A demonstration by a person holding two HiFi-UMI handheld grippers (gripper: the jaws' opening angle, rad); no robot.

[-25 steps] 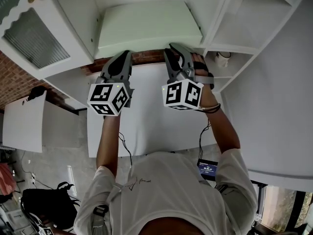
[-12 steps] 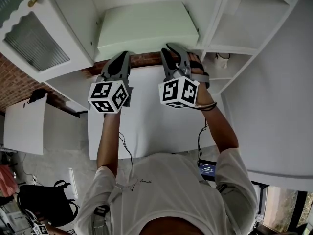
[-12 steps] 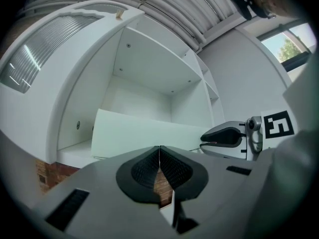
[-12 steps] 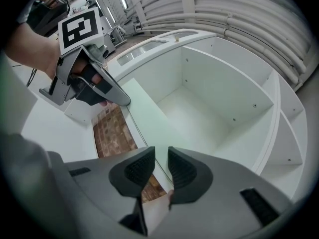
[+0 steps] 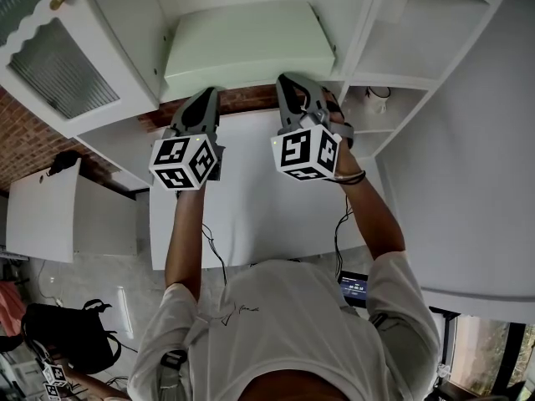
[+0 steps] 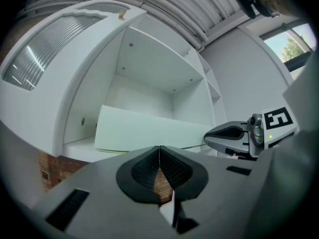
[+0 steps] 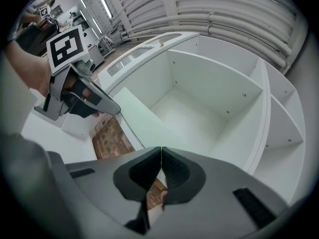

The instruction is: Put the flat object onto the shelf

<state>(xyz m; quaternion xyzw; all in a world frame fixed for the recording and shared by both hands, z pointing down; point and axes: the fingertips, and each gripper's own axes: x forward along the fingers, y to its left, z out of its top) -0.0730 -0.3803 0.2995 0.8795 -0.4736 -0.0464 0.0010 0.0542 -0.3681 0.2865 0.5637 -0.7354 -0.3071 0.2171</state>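
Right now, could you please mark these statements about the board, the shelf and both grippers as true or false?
1. The green board rests on the shelf. True.
2. The left gripper holds the board. False: it is shut and empty.
3. The right gripper stands wide open. False: its jaws have just closed, with nothing between them.
4. A cabinet door with ribbed glass stands open. True.
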